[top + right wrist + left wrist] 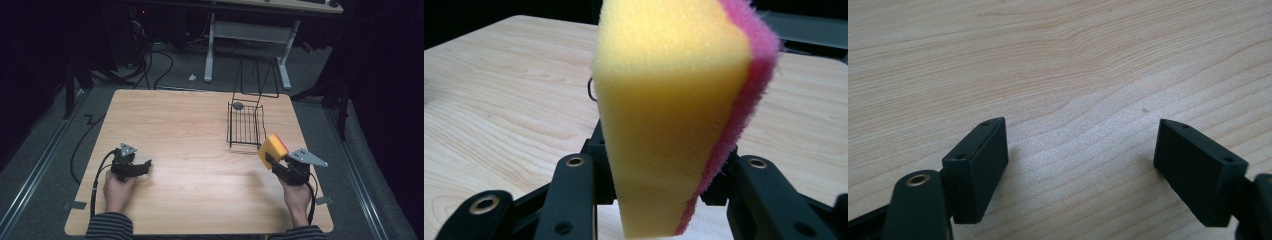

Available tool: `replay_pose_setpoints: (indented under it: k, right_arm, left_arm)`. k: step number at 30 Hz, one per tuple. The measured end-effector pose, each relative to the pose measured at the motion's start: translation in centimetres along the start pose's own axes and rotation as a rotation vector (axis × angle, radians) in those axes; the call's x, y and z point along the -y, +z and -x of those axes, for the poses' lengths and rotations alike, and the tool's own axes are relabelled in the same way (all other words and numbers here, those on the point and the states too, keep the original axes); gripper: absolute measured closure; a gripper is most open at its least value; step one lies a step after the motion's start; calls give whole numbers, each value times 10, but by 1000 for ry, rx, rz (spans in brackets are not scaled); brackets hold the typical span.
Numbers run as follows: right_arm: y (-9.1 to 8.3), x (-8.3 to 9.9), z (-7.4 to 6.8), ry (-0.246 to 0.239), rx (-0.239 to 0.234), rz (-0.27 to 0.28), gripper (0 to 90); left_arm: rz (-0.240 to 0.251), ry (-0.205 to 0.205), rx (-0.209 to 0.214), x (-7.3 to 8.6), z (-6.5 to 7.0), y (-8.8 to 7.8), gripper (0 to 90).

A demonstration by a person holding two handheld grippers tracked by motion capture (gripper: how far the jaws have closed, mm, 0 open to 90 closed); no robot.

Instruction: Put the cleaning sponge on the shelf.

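Observation:
A yellow sponge (272,148) with a pink scouring side is pinched in my right gripper (274,161), held above the table's right side, just in front of the black wire rack (245,123). In the right gripper view the sponge (674,110) stands upright between the two jaws, squeezed narrow at its base, and hides most of what lies beyond it. My left gripper (145,166) rests low on the table at the front left. Its black fingers (979,165) stand wide apart over bare wood with nothing between them.
The wire rack sits on the light wooden table (185,130) at the back right, with a small grey round thing (238,105) at its far end. A wire frame (257,80) rises behind it. Cables and a white desk frame (210,50) lie on the floor beyond.

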State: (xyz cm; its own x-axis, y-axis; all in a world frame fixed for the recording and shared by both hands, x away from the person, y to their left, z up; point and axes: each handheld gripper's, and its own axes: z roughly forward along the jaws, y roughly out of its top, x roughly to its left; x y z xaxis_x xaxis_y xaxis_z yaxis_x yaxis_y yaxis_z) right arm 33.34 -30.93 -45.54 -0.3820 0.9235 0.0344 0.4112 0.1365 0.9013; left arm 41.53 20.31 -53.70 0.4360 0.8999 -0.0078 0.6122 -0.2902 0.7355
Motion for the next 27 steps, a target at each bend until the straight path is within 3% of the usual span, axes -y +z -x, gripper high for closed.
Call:
replay_pose_setpoints:
  k: [14,27]
  right_arm:
    - [20,-26,2,0,-28,23,608]
    - [43,-39,3,13,0,34,610]
  left_arm:
    - [-2,2,1,0,0,0,221]
    - [-1,2,3,0,0,0,221]
